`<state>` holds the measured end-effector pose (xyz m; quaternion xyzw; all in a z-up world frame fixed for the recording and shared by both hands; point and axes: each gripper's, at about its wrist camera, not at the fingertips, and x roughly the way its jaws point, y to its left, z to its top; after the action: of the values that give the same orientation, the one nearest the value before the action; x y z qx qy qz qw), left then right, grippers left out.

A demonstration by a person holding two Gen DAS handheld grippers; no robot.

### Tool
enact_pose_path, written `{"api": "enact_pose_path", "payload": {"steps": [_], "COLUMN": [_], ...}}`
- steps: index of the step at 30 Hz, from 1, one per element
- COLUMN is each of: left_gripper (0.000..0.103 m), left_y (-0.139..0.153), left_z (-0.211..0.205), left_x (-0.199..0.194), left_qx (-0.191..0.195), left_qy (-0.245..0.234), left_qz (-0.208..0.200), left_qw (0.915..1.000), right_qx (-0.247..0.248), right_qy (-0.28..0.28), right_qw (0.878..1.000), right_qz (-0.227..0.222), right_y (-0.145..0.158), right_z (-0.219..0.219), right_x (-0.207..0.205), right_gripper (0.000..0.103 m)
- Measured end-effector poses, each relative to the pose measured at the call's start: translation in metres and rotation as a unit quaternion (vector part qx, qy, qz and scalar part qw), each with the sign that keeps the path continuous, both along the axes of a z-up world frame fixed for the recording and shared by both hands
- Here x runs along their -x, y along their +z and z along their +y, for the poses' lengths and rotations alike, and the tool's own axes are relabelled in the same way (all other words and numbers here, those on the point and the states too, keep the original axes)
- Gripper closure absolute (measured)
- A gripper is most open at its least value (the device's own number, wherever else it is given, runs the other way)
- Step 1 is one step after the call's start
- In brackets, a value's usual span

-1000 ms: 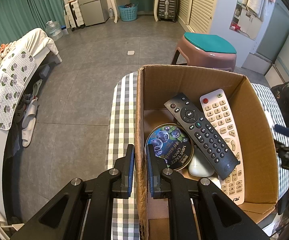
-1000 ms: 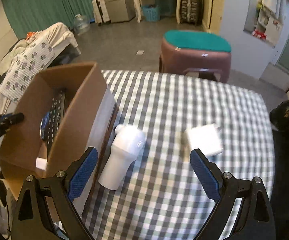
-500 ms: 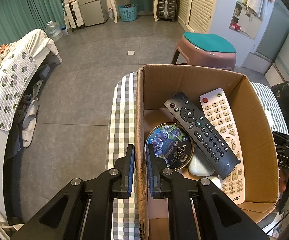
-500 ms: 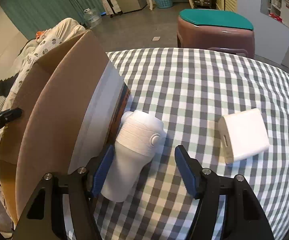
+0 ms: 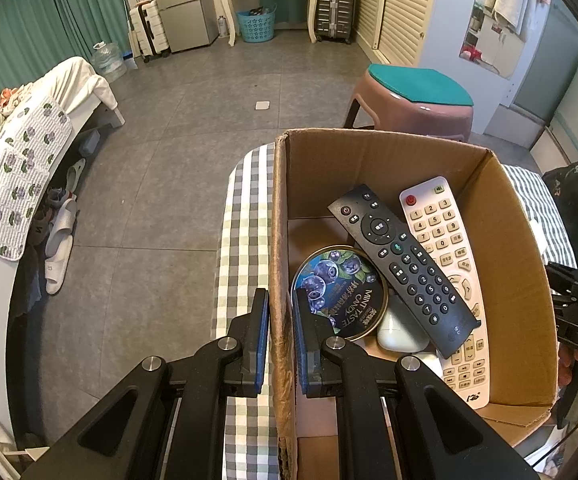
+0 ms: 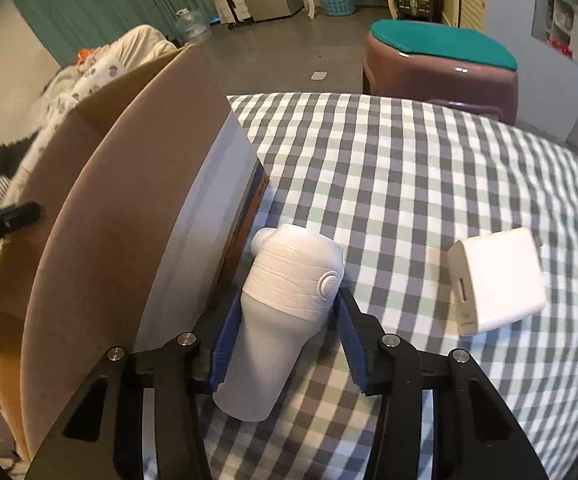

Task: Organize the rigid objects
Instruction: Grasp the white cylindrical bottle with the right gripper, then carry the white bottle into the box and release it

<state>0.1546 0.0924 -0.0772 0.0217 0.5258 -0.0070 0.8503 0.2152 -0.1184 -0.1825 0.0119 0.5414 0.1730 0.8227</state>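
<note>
The left gripper (image 5: 280, 334) rises from the lower centre of its frame, blue pads pinched on a thin wall, while the right gripper (image 6: 289, 340), low centre of its frame, presses both pads against a white body.

Each handheld unit, the left gripper (image 5: 280, 334) and the right gripper (image 6: 285, 336), comprises 2 matte black angular arms with triangular cut-outs, round silver screw heads at the joints, and blue ribbed pads (image 6: 225, 344) lining the inner finger faces.
</note>
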Motion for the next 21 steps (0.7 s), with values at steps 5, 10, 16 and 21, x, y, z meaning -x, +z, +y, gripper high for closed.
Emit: {"api": "enact_pose_path", "payload": {"steps": [5,10,16,21], "left_gripper": [0.092,0.092,0.092,0.092], "left_y": [0.000,0.000,0.000,0.000], "left_z": [0.000,0.000,0.000,-0.001], "left_x": [0.000,0.000,0.000,0.001], "left_qx": [0.001,0.000,0.001,0.002], "left_qy": [0.000,0.000,0.000,0.001], "left_qz": [0.000,0.000,0.000,0.000], "left_qw": [1.0000,1.0000,1.0000,1.0000], "right_qx": [0.048,0.074,0.087,0.096], "right_qy": [-0.007,-0.014,-0.017,-0.021], "right_qw": [0.999,0.996,0.994,0.991], "right_qz": [-0.024,-0.046,-0.062,-0.086], "right_y": [0.007,0.021,0.039,0.062], "right_z": [0.009,0.011,0.010,0.005], "right_x": [0.010,0.016,0.019,0.023], "right_gripper": [0.056,0.056,0.056,0.057]}}
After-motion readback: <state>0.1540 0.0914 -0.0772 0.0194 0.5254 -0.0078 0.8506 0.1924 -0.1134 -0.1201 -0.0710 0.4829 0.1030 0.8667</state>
